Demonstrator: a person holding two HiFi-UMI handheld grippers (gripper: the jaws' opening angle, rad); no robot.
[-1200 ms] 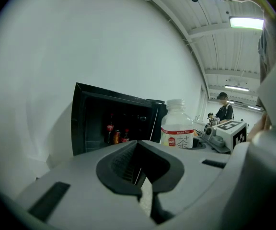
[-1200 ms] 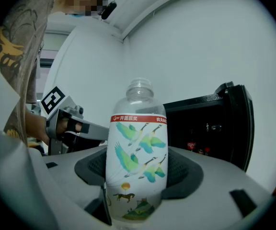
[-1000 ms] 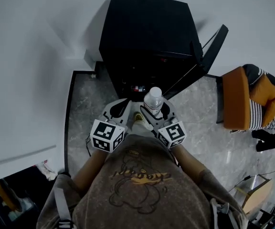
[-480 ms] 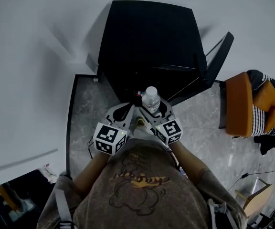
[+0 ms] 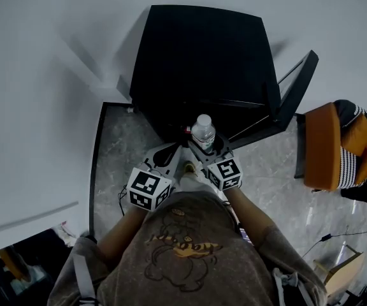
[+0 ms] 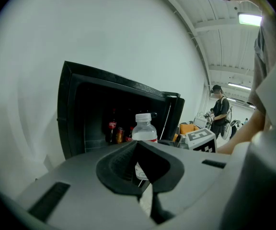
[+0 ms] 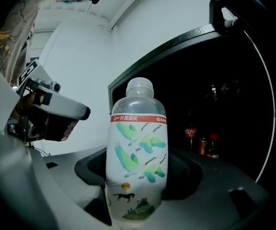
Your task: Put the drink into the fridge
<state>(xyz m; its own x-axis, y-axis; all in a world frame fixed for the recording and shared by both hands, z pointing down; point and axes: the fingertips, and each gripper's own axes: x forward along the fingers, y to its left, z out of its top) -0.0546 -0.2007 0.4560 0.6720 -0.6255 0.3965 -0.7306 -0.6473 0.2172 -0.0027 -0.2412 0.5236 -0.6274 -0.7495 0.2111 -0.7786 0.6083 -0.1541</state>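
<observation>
A clear drink bottle (image 7: 137, 152) with a white cap and a crane-printed label stands upright between the pads of my right gripper (image 7: 138, 178), which is shut on its lower body. In the head view the bottle (image 5: 203, 131) is just in front of the black fridge (image 5: 202, 56), whose door (image 5: 295, 91) swings open to the right. My left gripper (image 5: 169, 152) is close beside it on the left; its dark pads (image 6: 123, 159) meet at the tip with nothing held. Past them I see the bottle (image 6: 143, 128) and the open fridge (image 6: 80, 104).
A cola bottle (image 6: 112, 126) and small cans (image 7: 204, 146) stand on a shelf inside the fridge. A white wall runs along the left. An orange chair (image 5: 327, 145) sits to the right on the marble floor (image 5: 116, 152). A person (image 6: 220, 111) stands far behind.
Both grippers and the bottle have come a little closer to the fridge's open front. The right gripper's hold on the bottle is unchanged.
</observation>
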